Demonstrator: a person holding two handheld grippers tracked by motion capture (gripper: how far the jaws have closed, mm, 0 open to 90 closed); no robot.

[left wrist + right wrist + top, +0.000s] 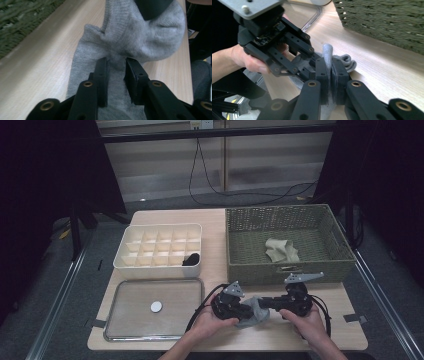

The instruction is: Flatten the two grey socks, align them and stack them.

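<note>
Both hands come in at the near edge of the table [350, 327], each holding a gripper, and a grey sock [252, 312] is stretched between the two tools just above the wood. On the left, the left gripper [115, 68] has its jaws pinched on a fold of the sock, the knit bunched in the narrow gap between them. On the right, the right gripper [331, 75] has its jaws pressed together on another fold, which stands up as a thin ridge between the pads; its own view also shows the left hand [249, 58] wrapped round the other tool. Left of the hands, a metal tray [112, 327] lies flat with a small white disc [156, 307] on it. Farther back on the left stands a white divided box [131, 231], a dark item [191, 259] sitting in one near-right compartment. Far right, a green woven basket [250, 270] holds a beige cloth [281, 250].
</note>
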